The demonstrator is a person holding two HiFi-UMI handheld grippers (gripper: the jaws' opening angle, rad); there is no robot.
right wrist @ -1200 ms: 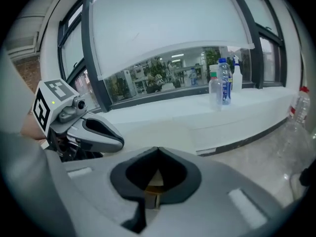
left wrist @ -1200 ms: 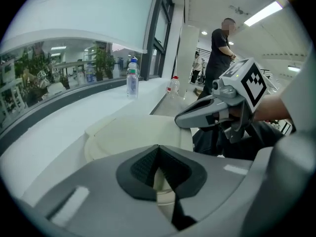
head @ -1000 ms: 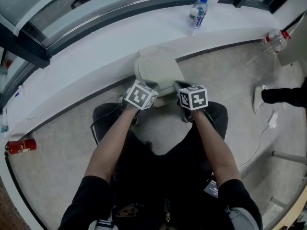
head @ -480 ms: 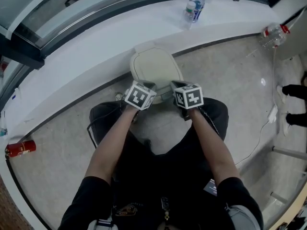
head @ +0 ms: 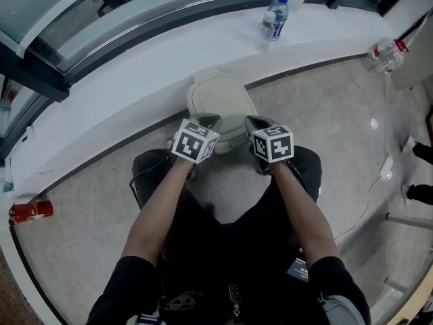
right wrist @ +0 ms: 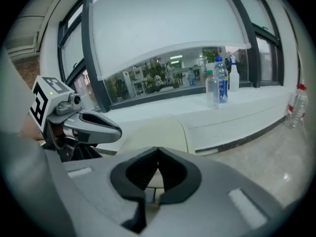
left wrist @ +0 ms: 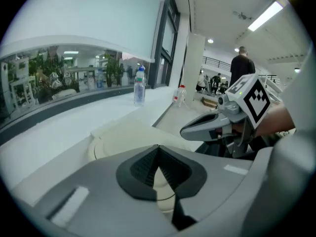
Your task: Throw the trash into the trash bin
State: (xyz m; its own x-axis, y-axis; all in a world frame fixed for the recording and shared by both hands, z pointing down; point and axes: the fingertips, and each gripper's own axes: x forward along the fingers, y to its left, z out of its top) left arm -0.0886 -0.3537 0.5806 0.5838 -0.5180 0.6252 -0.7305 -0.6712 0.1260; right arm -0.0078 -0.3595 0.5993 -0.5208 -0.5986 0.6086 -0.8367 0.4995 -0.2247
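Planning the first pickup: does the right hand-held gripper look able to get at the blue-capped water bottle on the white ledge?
Probably yes: the right hand-held gripper faces the blue-capped water bottle with only the closed trash bin low between them, but its jaws are together and must open.

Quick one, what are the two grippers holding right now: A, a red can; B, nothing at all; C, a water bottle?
B: the left gripper and the right gripper each have their jaws together with nothing between them; the water bottle and the red can sit well away from both.
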